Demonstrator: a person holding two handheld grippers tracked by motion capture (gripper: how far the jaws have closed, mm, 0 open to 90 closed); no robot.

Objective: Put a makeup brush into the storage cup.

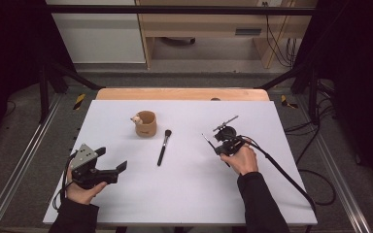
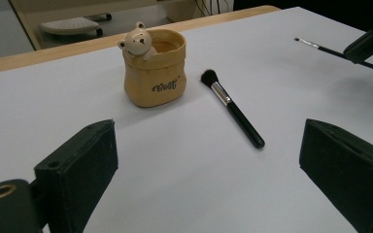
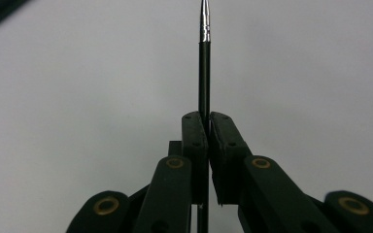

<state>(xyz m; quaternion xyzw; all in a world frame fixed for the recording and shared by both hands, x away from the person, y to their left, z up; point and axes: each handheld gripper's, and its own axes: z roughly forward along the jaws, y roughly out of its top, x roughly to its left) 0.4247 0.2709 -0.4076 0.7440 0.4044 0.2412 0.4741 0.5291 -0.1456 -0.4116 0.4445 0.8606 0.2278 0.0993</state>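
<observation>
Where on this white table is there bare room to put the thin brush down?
Bare room: the table strip between the left gripper and the right gripper, which holds the thin brush; also the far right corner. More crowded: the middle back, where the bear cup and the makeup brush lie close together.

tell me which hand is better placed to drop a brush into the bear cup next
Right, probably: the right gripper is shut on the thin brush. The left gripper is open, holding nothing, off the bear cup.
</observation>
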